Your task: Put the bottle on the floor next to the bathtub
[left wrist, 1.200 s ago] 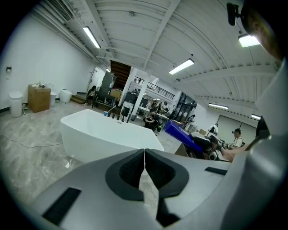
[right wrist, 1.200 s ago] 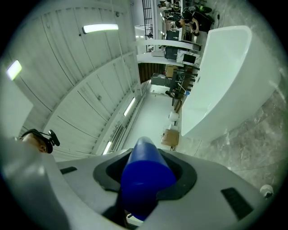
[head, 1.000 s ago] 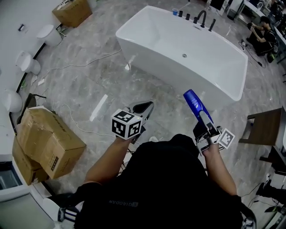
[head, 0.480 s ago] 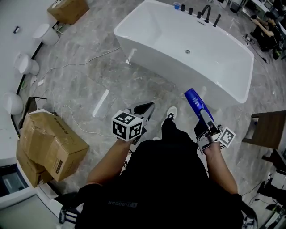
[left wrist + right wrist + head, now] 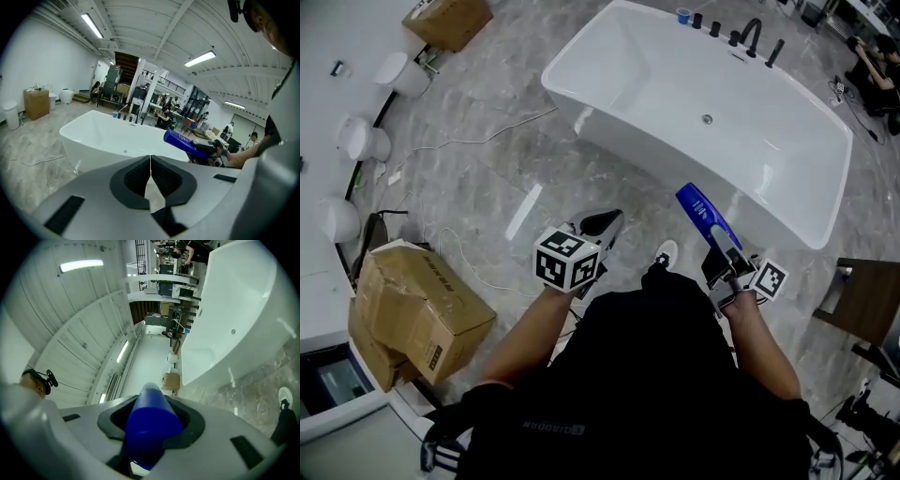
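Now your right gripper (image 5: 723, 253) clamps the blue plastic bottle (image 5: 697, 208), tilted over grey marble floor (image 5: 478, 178), beside the white bathtub (image 5: 661, 155), your left gripper (image 5: 598, 228) closed, empty.

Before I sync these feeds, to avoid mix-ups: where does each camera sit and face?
Head view: on the head, steeply down at bathtub and floor; shows forearms, left gripper, right gripper holding the bottle.
Left gripper view: on that gripper, level toward the bathtub; shows its shut jaws, the right hand.
Right gripper view: on that gripper, along the bottle toward the bathtub; shows a shoe.
Shared: all three see bathtub and bottle.
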Demonstrator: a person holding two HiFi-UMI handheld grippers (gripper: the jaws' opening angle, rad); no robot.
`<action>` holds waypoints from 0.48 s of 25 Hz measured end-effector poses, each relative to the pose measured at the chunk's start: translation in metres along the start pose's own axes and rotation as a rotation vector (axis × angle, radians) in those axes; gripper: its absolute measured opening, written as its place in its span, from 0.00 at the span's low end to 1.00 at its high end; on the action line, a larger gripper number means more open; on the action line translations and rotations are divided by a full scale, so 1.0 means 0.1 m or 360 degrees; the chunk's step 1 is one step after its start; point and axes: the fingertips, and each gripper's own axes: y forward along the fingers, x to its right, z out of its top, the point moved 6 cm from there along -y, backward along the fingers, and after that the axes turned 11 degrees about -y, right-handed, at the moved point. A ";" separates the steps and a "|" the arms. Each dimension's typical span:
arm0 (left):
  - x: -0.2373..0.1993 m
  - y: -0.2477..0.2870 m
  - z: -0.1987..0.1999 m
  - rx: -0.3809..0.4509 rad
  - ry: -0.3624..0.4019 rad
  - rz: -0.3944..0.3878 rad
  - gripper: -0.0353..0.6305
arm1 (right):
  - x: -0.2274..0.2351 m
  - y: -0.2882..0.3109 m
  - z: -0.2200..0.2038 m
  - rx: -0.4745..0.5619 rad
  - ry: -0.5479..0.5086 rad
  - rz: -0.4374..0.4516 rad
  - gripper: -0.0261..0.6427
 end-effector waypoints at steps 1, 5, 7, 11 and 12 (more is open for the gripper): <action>-0.04 0.06 0.08 -0.0008 0.0002 0.0012 0.08 | 0.06 0.08 0.08 -0.0022 -0.0012 -0.0008 0.29; -0.26 0.28 0.34 -0.0048 0.0007 0.0056 0.08 | 0.33 0.38 0.36 -0.0095 -0.0054 -0.0051 0.29; -0.35 0.35 0.39 -0.0058 0.0006 0.0077 0.08 | 0.45 0.45 0.41 -0.0107 -0.0057 -0.0061 0.29; -0.56 0.53 0.50 -0.0087 -0.0013 0.0099 0.08 | 0.69 0.60 0.48 -0.0113 -0.0049 -0.0108 0.29; -0.62 0.57 0.52 -0.0105 -0.0017 0.0095 0.08 | 0.73 0.64 0.48 -0.0114 -0.0044 -0.0127 0.29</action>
